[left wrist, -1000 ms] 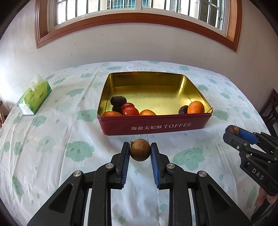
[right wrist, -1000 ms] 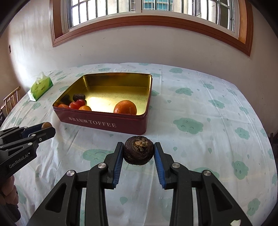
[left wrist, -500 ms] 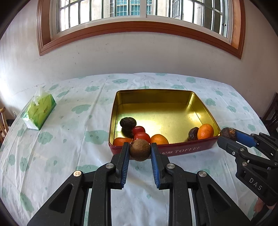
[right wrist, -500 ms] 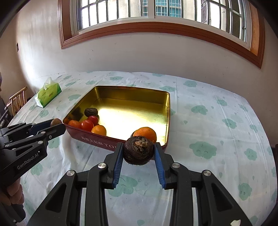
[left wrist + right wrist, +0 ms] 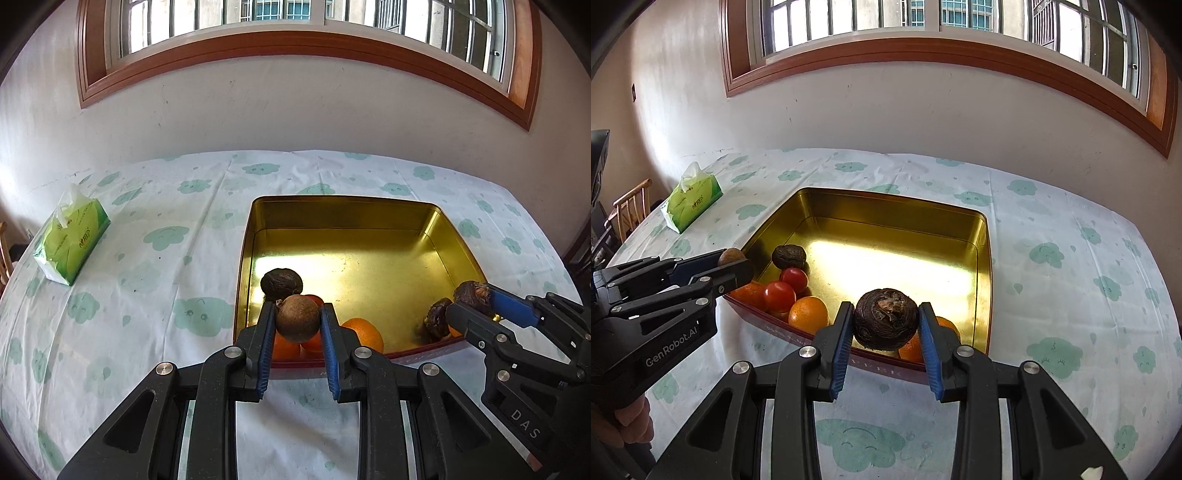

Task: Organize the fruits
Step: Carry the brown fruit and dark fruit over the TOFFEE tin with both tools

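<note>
A table (image 5: 155, 236) covered with a white cloth printed with green clouds fills both views, standing against a pale wall under a wood-framed window (image 5: 923, 48). On it sits a square metal tin (image 5: 347, 218), red outside and gold inside, with its far half bare. A green soft pack of tissues (image 5: 70, 243) lies well apart from the tin, toward the left edge of the table.

The left hand-held gripper (image 5: 297, 325), black with blue pads, is clenched on a round, smooth brown fruit (image 5: 297, 318) and holds it in the air over the tin's near left corner. The right hand-held gripper (image 5: 886, 325), of the same make, is clamped on a larger dark brown, wrinkled round fruit (image 5: 885, 319) and holds it above the near wall of the tin, toward its right side.

Inside the tin, fruit gathers along the near wall. In the left corner an orange (image 5: 808, 314) lies beside two red tomatoes (image 5: 780, 295), with a dark wrinkled fruit (image 5: 789, 256) just behind them. Near the right corner another orange (image 5: 912, 347) shows partly behind the right gripper's pad, and a dark shrivelled fruit (image 5: 436, 321) lies close to it.

A fingertip (image 5: 631, 421) shows at the lower left of the right wrist view.
</note>
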### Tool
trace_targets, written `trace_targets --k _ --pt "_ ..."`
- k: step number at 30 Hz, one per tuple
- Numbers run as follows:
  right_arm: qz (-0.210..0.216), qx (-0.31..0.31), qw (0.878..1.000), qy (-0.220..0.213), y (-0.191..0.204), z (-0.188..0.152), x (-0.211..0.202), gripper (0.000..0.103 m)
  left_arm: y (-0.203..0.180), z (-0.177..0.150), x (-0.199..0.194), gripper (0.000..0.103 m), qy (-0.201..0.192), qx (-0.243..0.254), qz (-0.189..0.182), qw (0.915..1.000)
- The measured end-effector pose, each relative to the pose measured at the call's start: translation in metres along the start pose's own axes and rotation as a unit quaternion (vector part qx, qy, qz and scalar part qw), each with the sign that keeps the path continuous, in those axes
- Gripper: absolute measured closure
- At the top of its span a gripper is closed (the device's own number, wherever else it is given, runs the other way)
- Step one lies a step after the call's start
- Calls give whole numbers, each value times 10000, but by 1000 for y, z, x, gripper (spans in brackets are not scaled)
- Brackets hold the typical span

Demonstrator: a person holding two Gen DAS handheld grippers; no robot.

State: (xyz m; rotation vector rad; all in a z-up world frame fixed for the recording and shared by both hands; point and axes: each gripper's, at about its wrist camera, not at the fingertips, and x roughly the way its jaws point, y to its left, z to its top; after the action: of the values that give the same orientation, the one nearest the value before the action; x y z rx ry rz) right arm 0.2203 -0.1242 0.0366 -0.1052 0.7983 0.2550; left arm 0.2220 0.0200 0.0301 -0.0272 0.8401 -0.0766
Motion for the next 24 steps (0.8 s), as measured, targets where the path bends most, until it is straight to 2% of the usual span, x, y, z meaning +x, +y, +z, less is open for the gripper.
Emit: trace_targets --k 10,24 --pt "-197 -52 9998 85 -12 9 25 70 -1 3 25 78 184 -47 -23 9998" --pt "-287 15 9995 126 -23 14 38 70 -5 6 41 78 225 78 34 9997"
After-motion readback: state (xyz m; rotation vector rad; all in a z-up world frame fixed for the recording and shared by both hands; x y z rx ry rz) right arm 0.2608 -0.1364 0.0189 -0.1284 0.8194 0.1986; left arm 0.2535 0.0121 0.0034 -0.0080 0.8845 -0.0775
